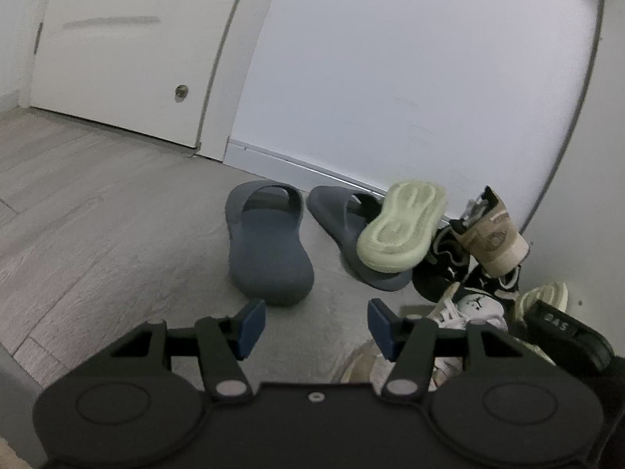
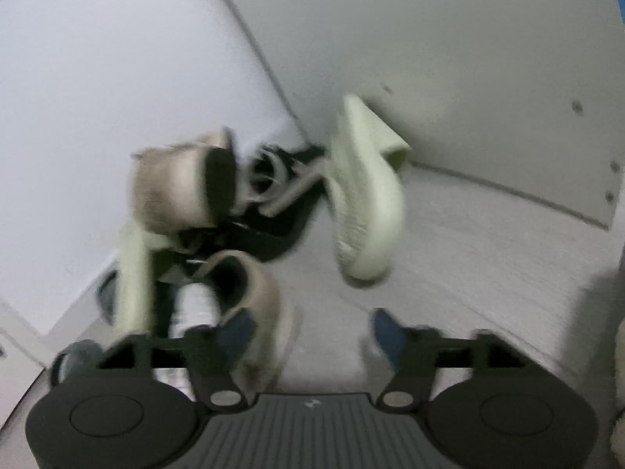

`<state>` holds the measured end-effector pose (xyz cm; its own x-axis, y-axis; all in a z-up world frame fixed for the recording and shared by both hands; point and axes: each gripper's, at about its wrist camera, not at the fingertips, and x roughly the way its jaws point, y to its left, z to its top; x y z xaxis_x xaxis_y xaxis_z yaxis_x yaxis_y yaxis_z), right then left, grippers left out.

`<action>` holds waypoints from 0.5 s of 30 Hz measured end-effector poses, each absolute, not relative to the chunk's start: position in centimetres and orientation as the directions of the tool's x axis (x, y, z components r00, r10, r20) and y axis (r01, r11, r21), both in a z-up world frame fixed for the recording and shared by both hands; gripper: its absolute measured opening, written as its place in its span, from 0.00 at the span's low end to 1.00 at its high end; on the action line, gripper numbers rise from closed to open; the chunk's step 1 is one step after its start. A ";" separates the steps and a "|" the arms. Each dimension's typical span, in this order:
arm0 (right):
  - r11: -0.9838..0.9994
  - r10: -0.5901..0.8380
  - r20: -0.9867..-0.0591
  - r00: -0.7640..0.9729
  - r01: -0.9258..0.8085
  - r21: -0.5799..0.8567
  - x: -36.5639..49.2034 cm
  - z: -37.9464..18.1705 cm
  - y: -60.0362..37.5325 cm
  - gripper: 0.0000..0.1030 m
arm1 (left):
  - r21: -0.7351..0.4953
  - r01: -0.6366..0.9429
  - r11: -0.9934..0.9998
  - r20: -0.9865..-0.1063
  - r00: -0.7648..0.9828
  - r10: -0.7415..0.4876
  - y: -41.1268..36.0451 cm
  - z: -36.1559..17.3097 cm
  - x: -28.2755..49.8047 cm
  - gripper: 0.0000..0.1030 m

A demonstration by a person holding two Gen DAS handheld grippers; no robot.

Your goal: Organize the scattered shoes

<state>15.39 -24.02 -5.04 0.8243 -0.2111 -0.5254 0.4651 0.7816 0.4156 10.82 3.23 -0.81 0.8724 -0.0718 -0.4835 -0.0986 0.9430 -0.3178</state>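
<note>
My left gripper (image 1: pixel 316 322) jaws apart, empty, just behind two grey slides (image 1: pixel 269 242). Right of the slides: two green slippers (image 1: pixel 398 226), two tan sneakers (image 1: pixel 494 234), black shoes, count unclear. My right gripper (image 2: pixel 308 330) released, nothing gripped.

A: What does the left wrist view show of the left gripper (image 1: pixel 316 326)?

B: It fills the lower frame, its black body at the bottom edge; both blue fingertips (image 1: pixel 252 328) point up-frame, parted, with nothing between them.

A: And the right wrist view?

B: The right gripper (image 2: pixel 312 332) sits at lower centre, blurred. Its jaws stand wide apart, the pads (image 2: pixel 384 332) clear of any contact, nothing gripped. Each tool tilts somewhat downward.
</note>
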 end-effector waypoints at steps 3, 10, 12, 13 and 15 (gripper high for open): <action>0.864 -0.135 -0.492 0.860 0.345 0.367 16.5 -4.9 -21.9 0.90 | -0.332 -0.125 0.935 -0.487 0.872 -0.056 3.8 -0.8 10.8 0.58; 0.895 -0.077 -0.570 0.818 0.309 0.322 20.3 -7.8 -20.4 0.93 | -0.390 -0.148 0.909 -0.486 0.872 -0.067 5.0 -0.7 10.8 0.58; 0.906 -0.048 -0.590 0.806 0.285 0.315 21.2 -8.1 -20.2 0.93 | -0.393 -0.150 0.907 -0.482 0.874 -0.064 5.2 -0.7 10.7 0.58; 0.907 -0.017 -0.610 0.792 0.269 0.324 21.9 -8.6 -20.2 0.93 | -0.395 -0.150 0.906 -0.481 0.874 -0.065 5.2 -0.6 10.7 0.58; 0.901 0.021 -0.623 0.782 0.255 0.351 22.3 -9.4 -20.2 0.90 | -0.397 -0.151 0.905 -0.477 0.877 -0.063 5.2 -0.5 10.6 0.58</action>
<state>22.32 -20.24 -9.35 0.7823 0.0211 -0.6225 0.2547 0.9012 0.3506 10.62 5.18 -0.54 0.8768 -0.0631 -0.4766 -0.1507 0.9053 -0.3971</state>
